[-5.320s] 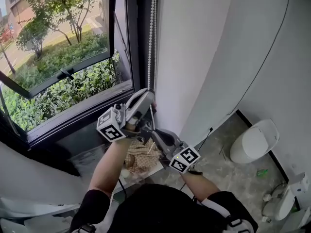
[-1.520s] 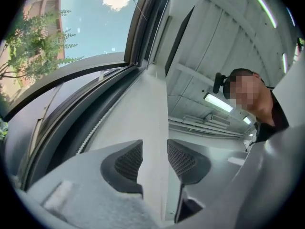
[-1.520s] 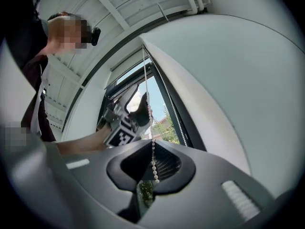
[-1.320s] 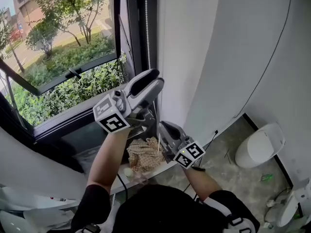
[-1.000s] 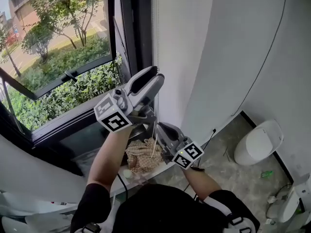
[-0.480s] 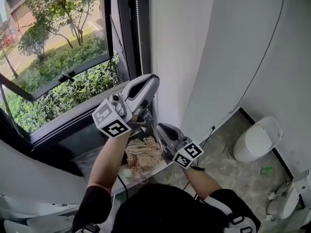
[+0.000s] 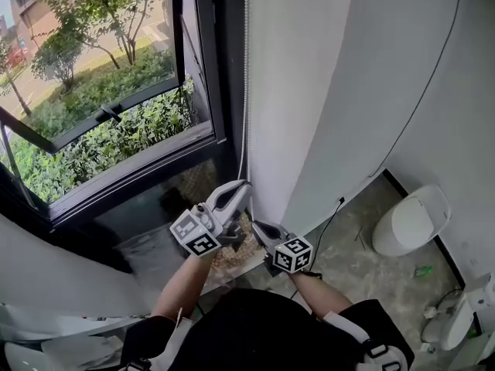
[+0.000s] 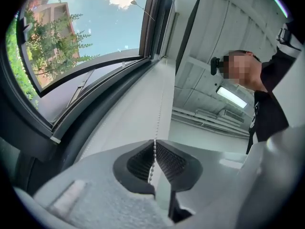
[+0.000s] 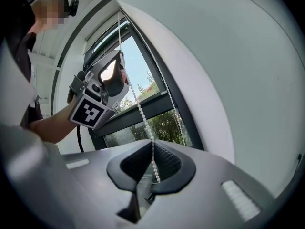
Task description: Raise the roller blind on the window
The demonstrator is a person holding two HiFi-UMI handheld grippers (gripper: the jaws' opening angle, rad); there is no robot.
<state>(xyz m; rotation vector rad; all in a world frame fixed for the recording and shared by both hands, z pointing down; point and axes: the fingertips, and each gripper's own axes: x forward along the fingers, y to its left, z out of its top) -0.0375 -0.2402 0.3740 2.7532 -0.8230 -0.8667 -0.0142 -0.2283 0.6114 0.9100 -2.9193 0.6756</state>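
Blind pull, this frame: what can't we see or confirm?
- Blind's height: the head view's top edge cuts off the window and bead chain; neither gripper view shows the blind clearly.
- Chain's lower loop: head view, hidden behind left tool and right tool, both clamped on it.
- Green scrap on floor: head view, too small to identify.

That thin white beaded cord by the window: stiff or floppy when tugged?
Probably floppy: the white beaded cord bends where it enters the right gripper, yet runs straight up beside the dark window frame, so it likely stiffens only under pull. Its beads probably resist slipping through shut jaws.
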